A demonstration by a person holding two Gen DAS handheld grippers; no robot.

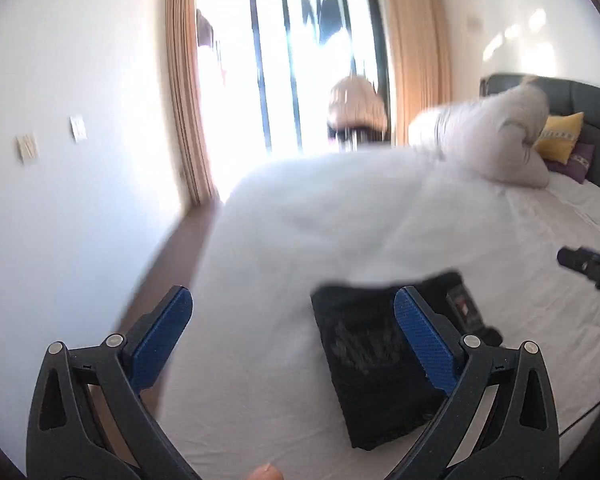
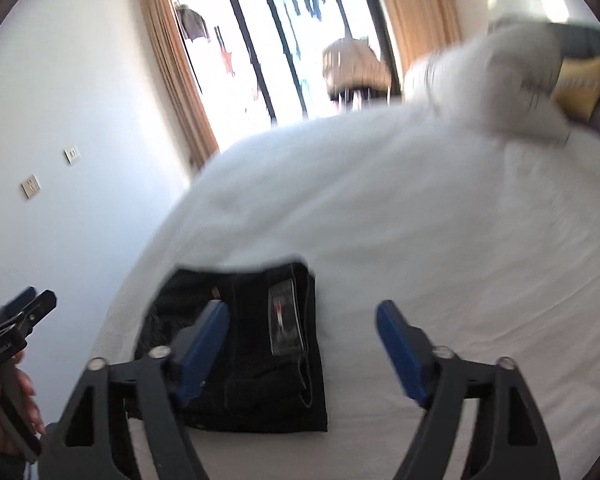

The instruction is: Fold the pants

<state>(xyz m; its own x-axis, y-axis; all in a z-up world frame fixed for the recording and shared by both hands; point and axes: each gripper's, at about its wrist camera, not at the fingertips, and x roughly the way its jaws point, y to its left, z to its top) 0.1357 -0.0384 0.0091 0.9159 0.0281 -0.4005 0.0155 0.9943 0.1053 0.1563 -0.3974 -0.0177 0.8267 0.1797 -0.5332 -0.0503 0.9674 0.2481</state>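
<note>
Evidently the black pants (image 2: 256,352) are left folded compact on the near bed (image 2: 440,240), both left gripper (image 1: 292,332) and right gripper (image 2: 302,344) spread wide, nothing held, judged complete.

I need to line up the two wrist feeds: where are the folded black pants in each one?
Left wrist: black pants lie lower centre-right on the white bed, partly behind the right finger.
Right wrist: pants lie lower centre-left, partly behind the left finger.
Shared landmark: the yellow pillow at far right.
</note>
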